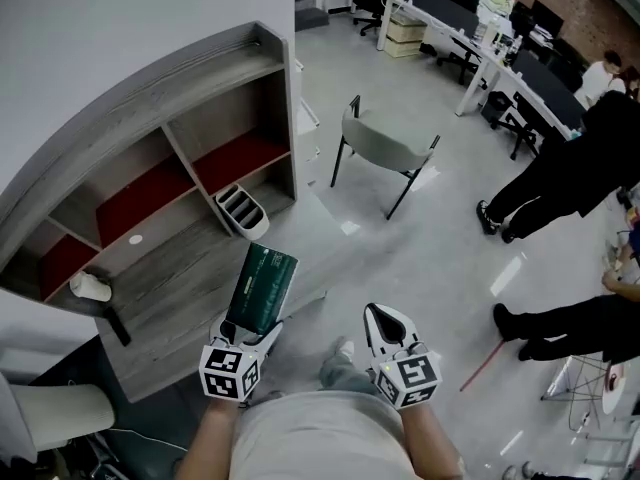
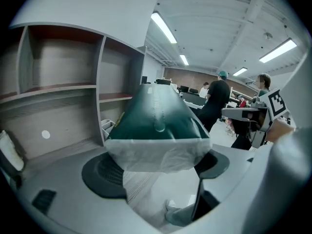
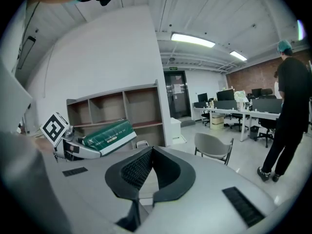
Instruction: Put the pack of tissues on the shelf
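The pack of tissues (image 1: 262, 288) is a dark green soft pack with a clear plastic end. My left gripper (image 1: 250, 328) is shut on its near end and holds it out above the low front ledge of the grey wooden shelf (image 1: 180, 268). In the left gripper view the pack (image 2: 156, 116) fills the middle between the two pads, with the shelf (image 2: 63, 96) behind it. My right gripper (image 1: 383, 320) hangs to the right over the floor, shut and empty. From the right gripper view the pack (image 3: 107, 136) lies tilted in front of the shelf (image 3: 122, 106).
On the shelf stand a white divided box (image 1: 242, 211), a crumpled white thing (image 1: 92, 286) and a small white disc (image 1: 136, 239). A grey chair (image 1: 385, 148) stands on the floor beyond. People (image 1: 560, 168) stand at the right near desks (image 1: 470, 28).
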Motion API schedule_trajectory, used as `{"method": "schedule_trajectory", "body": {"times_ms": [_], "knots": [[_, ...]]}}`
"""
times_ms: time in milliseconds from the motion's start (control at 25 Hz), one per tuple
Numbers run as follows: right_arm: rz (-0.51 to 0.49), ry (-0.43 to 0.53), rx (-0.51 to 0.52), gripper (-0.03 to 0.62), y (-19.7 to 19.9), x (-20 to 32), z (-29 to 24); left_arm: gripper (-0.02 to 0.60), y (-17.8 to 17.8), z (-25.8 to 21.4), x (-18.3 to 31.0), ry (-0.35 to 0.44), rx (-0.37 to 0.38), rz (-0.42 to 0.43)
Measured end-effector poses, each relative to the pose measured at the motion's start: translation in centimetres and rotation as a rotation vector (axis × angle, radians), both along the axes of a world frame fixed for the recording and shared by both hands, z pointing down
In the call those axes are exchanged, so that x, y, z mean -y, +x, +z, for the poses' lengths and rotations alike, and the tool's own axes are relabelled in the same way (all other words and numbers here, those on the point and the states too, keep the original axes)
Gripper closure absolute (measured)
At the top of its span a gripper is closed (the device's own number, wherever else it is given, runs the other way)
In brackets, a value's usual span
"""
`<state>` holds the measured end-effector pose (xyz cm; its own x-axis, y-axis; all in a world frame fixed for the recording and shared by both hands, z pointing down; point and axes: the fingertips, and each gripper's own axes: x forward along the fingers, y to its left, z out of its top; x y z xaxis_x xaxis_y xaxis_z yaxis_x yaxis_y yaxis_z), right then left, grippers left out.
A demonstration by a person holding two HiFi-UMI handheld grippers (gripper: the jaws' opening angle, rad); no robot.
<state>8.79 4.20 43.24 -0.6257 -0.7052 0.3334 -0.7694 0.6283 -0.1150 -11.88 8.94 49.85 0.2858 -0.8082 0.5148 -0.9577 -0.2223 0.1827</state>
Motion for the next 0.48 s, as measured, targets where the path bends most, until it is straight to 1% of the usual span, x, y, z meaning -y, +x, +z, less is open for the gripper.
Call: {"method": "schedule_trajectory", "body": {"times_ms": [240,480], "knots": [[-0.07,-0.026,-0.009,0.566,2.4,6.4,0.5,0.156,2.5,1.1,5.4,-0.043,0.004,-0.105],[-0.132,-0.053,-0.032,0.566,3.4,10.0,1.8,0.155,3.6,2.6,9.3,-0.086,0.006,-0.168]]}}
